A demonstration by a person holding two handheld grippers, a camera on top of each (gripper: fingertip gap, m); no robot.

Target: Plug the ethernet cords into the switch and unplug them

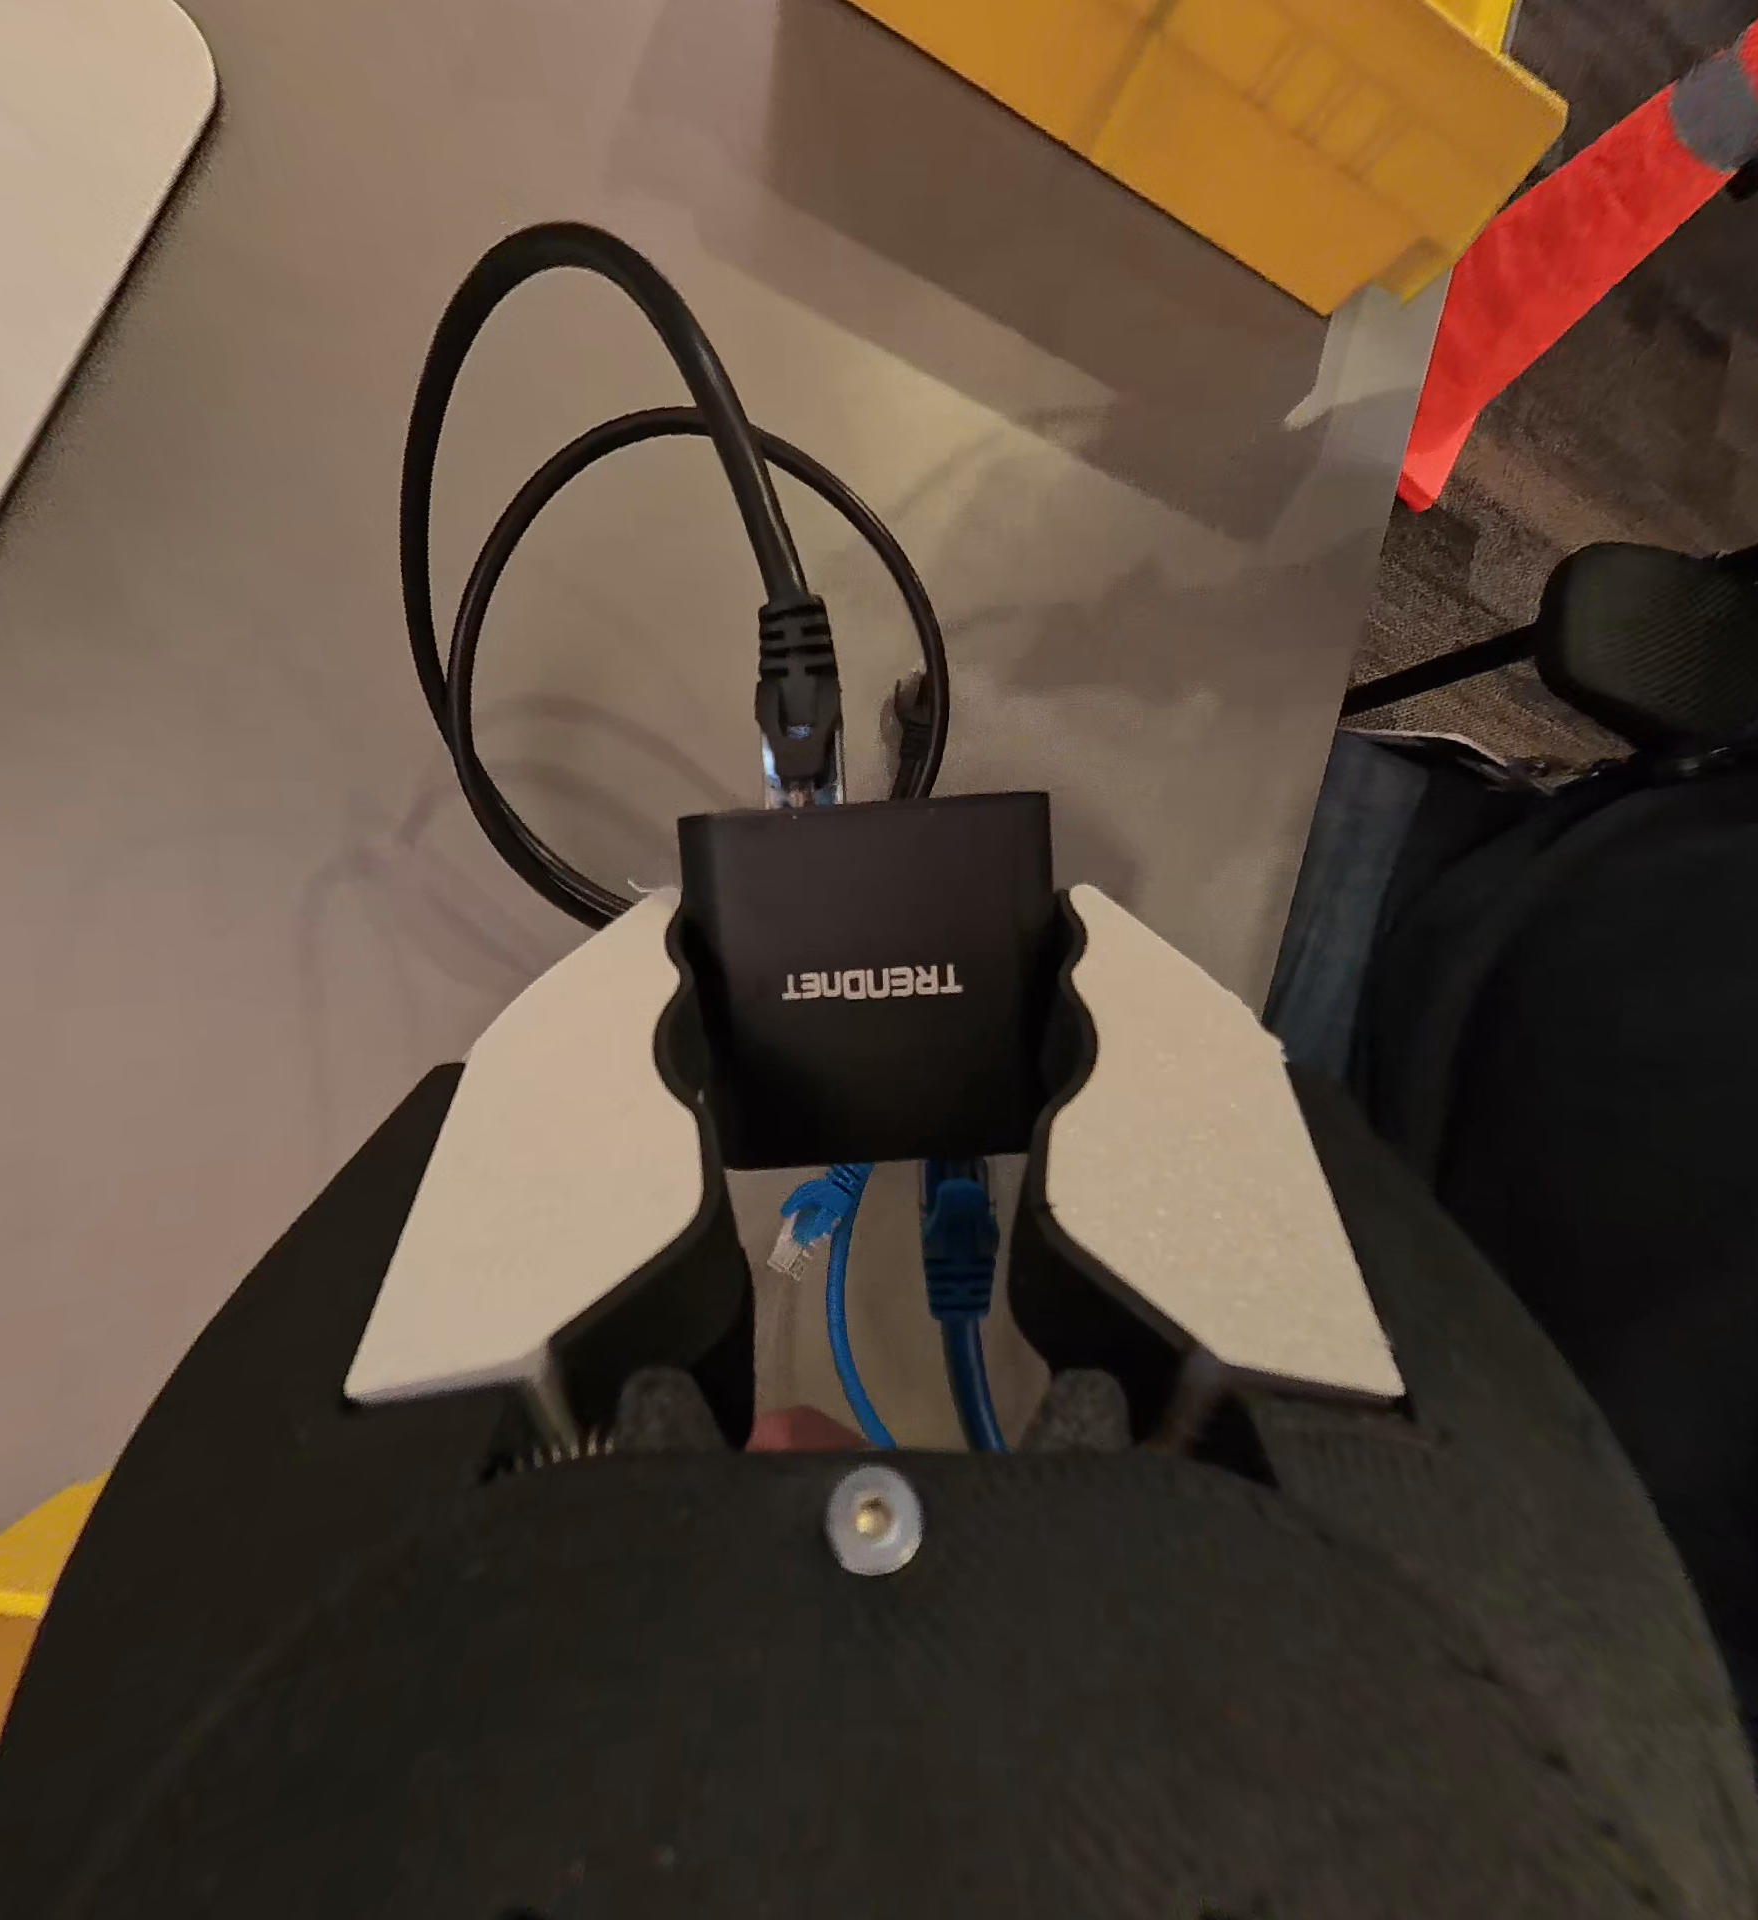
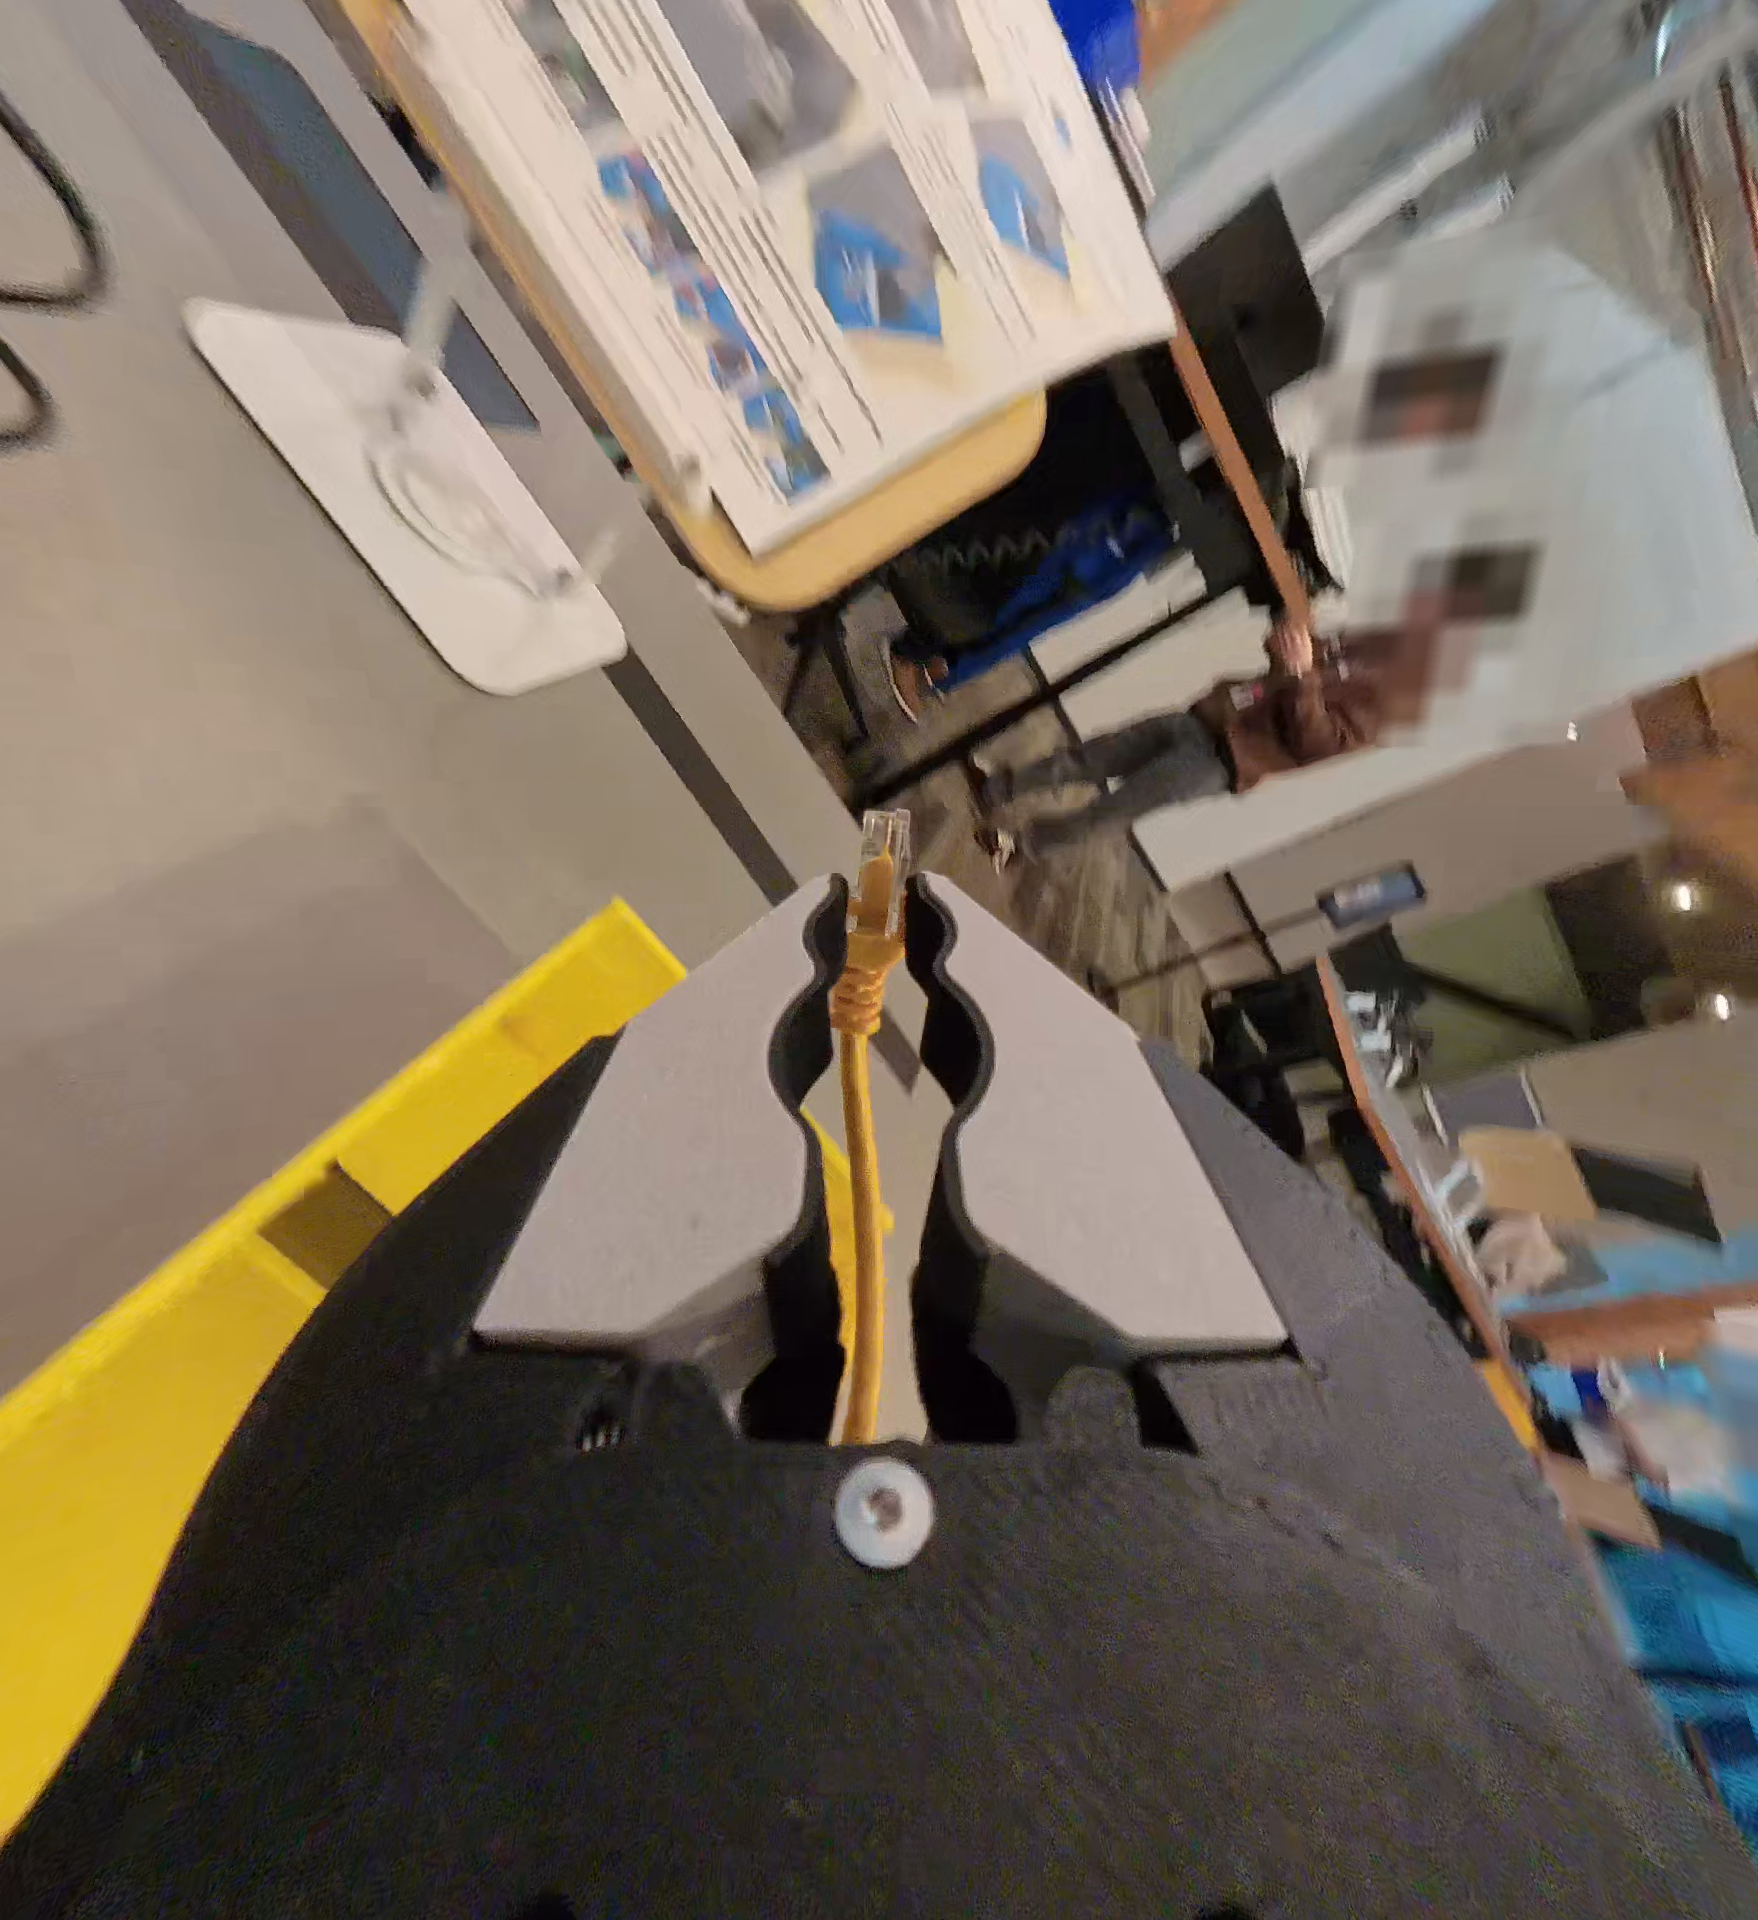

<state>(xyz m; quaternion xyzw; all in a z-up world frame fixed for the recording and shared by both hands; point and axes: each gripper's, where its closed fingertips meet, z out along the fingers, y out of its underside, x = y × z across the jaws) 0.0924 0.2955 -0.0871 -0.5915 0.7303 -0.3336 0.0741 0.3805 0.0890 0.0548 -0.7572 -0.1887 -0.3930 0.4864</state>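
Switch (image 1: 864, 977) bearing white lettering is sitting clamped in left gripper (image 1: 867, 914); right gripper (image 2: 873, 894) is pinching orange cord (image 2: 862, 1143)

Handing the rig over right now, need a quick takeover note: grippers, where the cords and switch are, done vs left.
Left gripper: shut on the black switch, held above the grey table.
Right gripper: shut on the orange cord just behind its clear plug, which sticks out past the fingertips, away from the switch.
Black cord: plug at the switch's far side; full seating can't be confirmed. The rest loops on the table.
Two blue cords lie under the switch; one clear plug is loose.
Left: bring the orange plug to a port, plug it in, do the blue ones, then unplug all.
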